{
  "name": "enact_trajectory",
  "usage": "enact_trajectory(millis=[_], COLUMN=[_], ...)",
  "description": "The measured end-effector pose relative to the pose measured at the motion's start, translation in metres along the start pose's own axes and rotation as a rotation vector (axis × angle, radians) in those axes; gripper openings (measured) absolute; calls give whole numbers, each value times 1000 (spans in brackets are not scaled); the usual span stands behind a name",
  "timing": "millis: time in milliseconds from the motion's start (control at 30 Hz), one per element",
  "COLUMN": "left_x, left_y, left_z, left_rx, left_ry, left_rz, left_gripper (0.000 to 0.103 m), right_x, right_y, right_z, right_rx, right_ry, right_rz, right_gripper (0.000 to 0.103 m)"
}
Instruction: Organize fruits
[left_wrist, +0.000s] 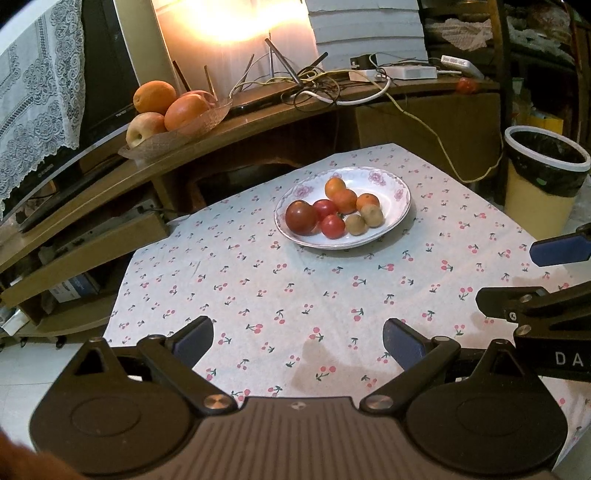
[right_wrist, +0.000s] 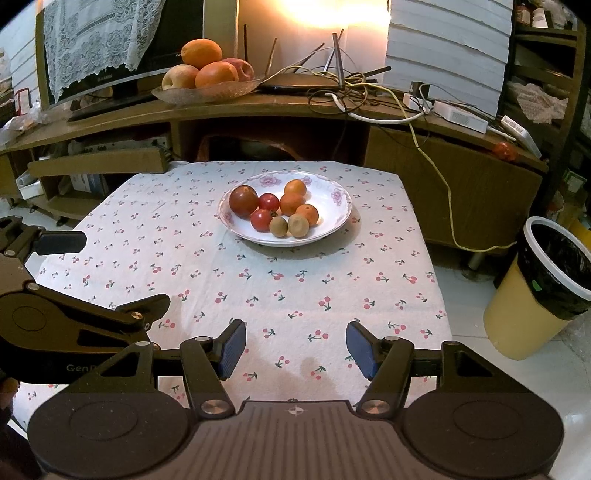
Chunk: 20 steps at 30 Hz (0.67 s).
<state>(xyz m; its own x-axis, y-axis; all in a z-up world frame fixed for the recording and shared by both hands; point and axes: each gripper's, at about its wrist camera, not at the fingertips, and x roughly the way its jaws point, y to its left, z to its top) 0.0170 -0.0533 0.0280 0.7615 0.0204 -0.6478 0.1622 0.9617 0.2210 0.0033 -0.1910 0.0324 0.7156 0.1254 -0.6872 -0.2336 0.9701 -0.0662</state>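
Observation:
A white floral plate (left_wrist: 397, 186) (right_wrist: 340, 199) sits at the far side of the cherry-print tablecloth. It holds a dark red tomato (left_wrist: 301, 218) (right_wrist: 243, 200), two small red tomatoes (left_wrist: 332, 226) (right_wrist: 261, 220), three small oranges (left_wrist: 345, 200) (right_wrist: 291, 204) and two brown kiwis (left_wrist: 371, 215) (right_wrist: 298, 225). My left gripper (left_wrist: 298, 345) is open and empty over the near table edge. My right gripper (right_wrist: 295, 349) is open and empty, beside the left one, also well short of the plate.
A glass dish (left_wrist: 177, 134) (right_wrist: 207, 92) of oranges and apples stands on the wooden TV stand behind the table, with a router and tangled cables (right_wrist: 347, 88). A yellow waste bin (left_wrist: 543, 177) (right_wrist: 543, 291) stands on the floor at the right.

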Motion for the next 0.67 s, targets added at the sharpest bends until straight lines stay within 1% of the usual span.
enact_trajectory(millis=[667], left_x=[2], left_y=[0], left_z=[-3], left_rx=[4], left_ry=[4], left_rz=[12], left_gripper=[103], right_x=[2], right_y=[1], right_z=[-1], right_rx=[-5], right_ry=[3], right_rz=[1], right_gripper=[61])
